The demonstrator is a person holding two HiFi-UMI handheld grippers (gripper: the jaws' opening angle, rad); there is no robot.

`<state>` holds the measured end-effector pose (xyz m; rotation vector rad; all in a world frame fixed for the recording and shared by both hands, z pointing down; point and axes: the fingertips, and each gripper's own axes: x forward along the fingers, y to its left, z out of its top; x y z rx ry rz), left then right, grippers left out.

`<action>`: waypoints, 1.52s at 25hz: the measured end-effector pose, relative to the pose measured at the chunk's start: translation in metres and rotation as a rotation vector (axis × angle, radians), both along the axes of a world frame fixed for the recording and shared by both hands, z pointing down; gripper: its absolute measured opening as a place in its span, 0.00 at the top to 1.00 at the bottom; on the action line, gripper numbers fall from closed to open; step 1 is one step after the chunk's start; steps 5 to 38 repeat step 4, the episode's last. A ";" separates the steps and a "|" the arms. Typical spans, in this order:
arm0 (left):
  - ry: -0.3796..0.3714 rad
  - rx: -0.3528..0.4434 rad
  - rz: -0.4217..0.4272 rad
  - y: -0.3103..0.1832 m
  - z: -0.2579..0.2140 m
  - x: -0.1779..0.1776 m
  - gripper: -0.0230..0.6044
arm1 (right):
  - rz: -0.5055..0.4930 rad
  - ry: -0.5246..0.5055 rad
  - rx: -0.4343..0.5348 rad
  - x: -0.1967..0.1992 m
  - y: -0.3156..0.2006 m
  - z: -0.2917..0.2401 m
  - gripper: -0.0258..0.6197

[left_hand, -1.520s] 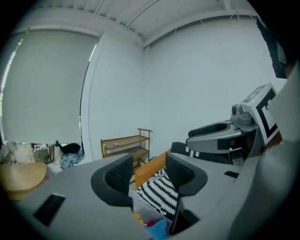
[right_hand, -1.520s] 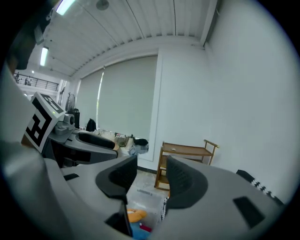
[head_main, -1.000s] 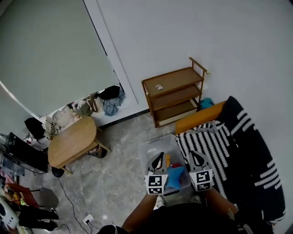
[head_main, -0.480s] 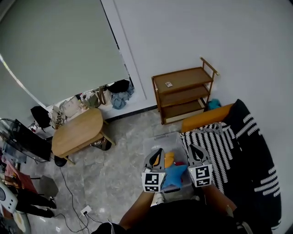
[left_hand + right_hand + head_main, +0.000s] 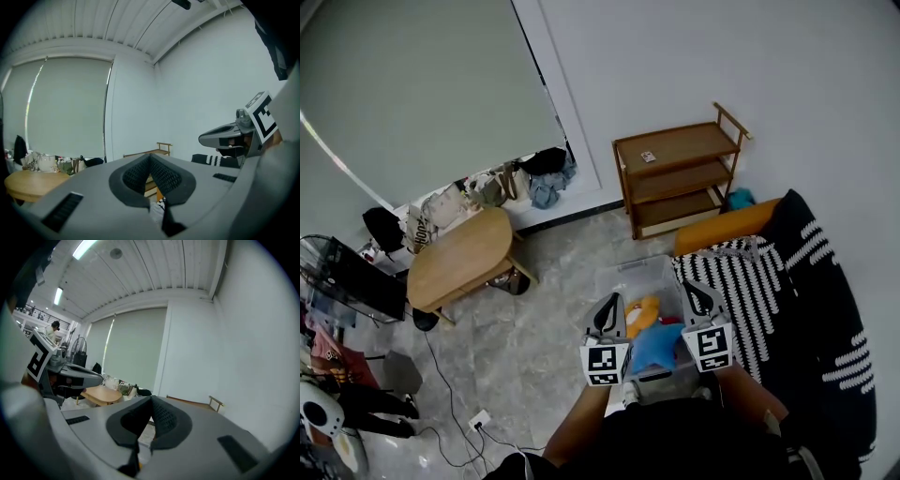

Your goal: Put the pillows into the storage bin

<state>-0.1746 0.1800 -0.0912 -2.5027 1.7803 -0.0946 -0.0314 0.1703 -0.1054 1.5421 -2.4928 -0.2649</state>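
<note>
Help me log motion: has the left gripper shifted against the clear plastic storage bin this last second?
Yes. In the head view the left gripper has shifted left: from inside the outline of the clear plastic storage bin to over its left wall.

The person holds both arms out in front of the body, side by side and apart. The left hand-held gripper (image 5: 609, 306) points forward and level, its jaws pressed together at the tips with nothing between them. The left marker cube (image 5: 605, 364) faces up toward the head. The right hand-held gripper (image 5: 694, 289) also lies level, roughly parallel to the left one, its jaws likewise closed and empty. The right marker cube (image 5: 713, 346) faces up too. The left forearm (image 5: 578, 429) and the right forearm (image 5: 748, 398) run back from the grippers toward the torso at the bottom of the head view.
</note>
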 end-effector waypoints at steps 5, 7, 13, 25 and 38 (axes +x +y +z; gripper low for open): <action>-0.009 -0.001 -0.001 0.002 0.002 -0.003 0.93 | -0.012 0.015 0.009 -0.006 0.000 -0.001 0.94; -0.009 -0.001 -0.001 0.002 0.002 -0.003 0.93 | -0.012 0.015 0.009 -0.006 0.000 -0.001 0.94; -0.009 -0.001 -0.001 0.002 0.002 -0.003 0.93 | -0.012 0.015 0.009 -0.006 0.000 -0.001 0.94; -0.009 -0.001 -0.001 0.002 0.002 -0.003 0.93 | -0.012 0.015 0.009 -0.006 0.000 -0.001 0.94; -0.009 -0.001 -0.001 0.002 0.002 -0.003 0.93 | -0.012 0.015 0.009 -0.006 0.000 -0.001 0.94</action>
